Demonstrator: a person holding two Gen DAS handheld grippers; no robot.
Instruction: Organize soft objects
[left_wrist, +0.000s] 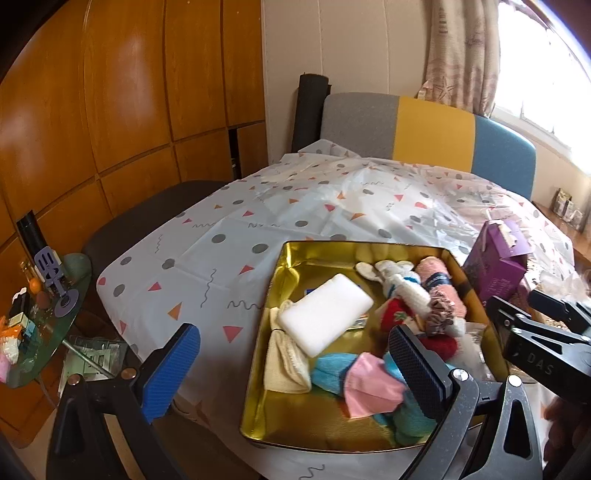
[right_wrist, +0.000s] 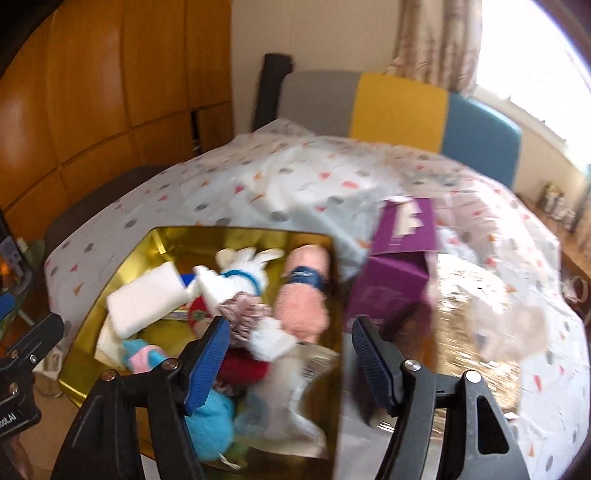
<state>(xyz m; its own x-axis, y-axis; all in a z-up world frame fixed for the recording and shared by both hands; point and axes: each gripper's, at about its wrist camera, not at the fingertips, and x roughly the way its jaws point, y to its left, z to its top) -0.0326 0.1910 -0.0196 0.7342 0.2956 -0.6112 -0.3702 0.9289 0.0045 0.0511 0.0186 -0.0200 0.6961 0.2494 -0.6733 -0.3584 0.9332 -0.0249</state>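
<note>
Both tools, left (left_wrist: 295, 363) and right (right_wrist: 290, 356), are released and carry nothing. The soft toys (left_wrist: 402, 284) lie in the gold tin (left_wrist: 291, 254) on the surface; light and squashy, probably best pinched at the middle.

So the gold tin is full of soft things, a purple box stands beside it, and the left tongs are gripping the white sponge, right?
Not quite. The left tongs are open and grip nothing; the white sponge lies loose in the gold tin, as the left wrist view shows. The tin does hold soft things, and the purple box stands beside it.
</note>
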